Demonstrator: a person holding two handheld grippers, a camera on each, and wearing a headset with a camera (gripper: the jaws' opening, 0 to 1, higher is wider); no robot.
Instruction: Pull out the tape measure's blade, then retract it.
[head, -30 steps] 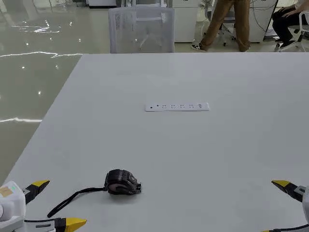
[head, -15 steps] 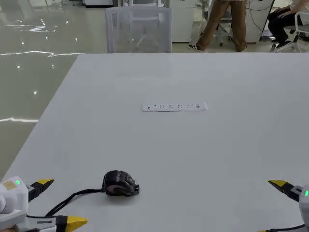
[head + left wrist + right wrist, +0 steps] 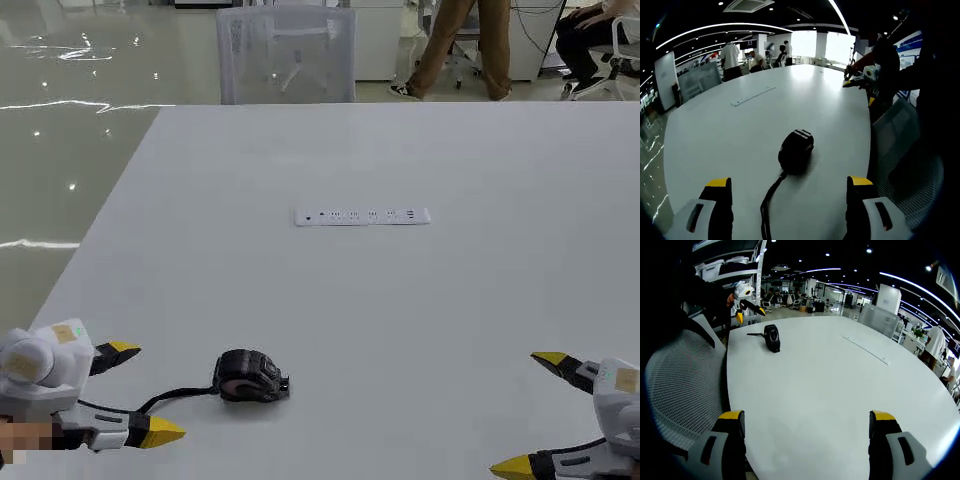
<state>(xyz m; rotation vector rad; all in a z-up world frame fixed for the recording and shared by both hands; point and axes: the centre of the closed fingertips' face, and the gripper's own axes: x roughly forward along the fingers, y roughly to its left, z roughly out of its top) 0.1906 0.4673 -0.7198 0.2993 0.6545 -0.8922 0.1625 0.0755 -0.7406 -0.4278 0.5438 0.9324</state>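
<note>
Tape measure [image 3: 252,375] sits on the white table [image 3: 420,300], lower left of the head view, with no blade showing outside the case. Its black strap [image 3: 170,400] trails left toward the left gripper [image 3: 145,390] at the lower-left edge, just beside the case. That gripper's 2 jaws are spread wide, yellow tips either side of the strap (no contact with case or strap as far as I can tell). In the left gripper view the case sits centred between the jaws, so this reads as a line-up to clamp the body. Right gripper [image 3: 530,412] hangs at lower right, well apart from the tape, jaws also spread and holding nothing. It is probably parked there to come in for the blade hook once the case is pinned. Hook end seems to face right, which suits that split. Power strip [image 3: 362,216] lies mid-frame, away from the work. Task not begun: no grip yet.
</note>
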